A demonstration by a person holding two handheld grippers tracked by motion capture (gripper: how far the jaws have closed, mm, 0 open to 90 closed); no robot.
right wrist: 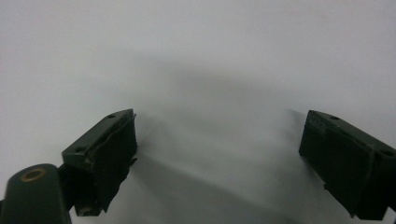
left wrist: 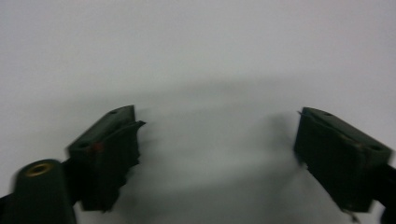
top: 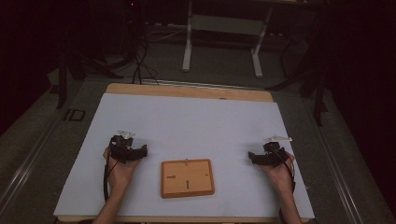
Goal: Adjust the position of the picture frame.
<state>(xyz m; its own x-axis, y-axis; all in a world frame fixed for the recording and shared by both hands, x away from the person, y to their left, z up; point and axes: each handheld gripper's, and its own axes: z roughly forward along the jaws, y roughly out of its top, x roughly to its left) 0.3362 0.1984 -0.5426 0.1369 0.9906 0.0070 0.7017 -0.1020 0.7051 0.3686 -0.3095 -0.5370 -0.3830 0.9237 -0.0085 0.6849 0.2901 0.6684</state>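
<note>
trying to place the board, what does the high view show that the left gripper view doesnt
High view alone: the wooden board lying flat on the white table cover, between the left hand-held gripper and the right hand-held gripper, apart from both; the person's forearms and the floor beyond the table.
Left gripper view alone: a close look at the left hand-held gripper's black pads, set wide apart with nothing between them.
Both share: the left hand-held gripper and the white cover under it.
</note>
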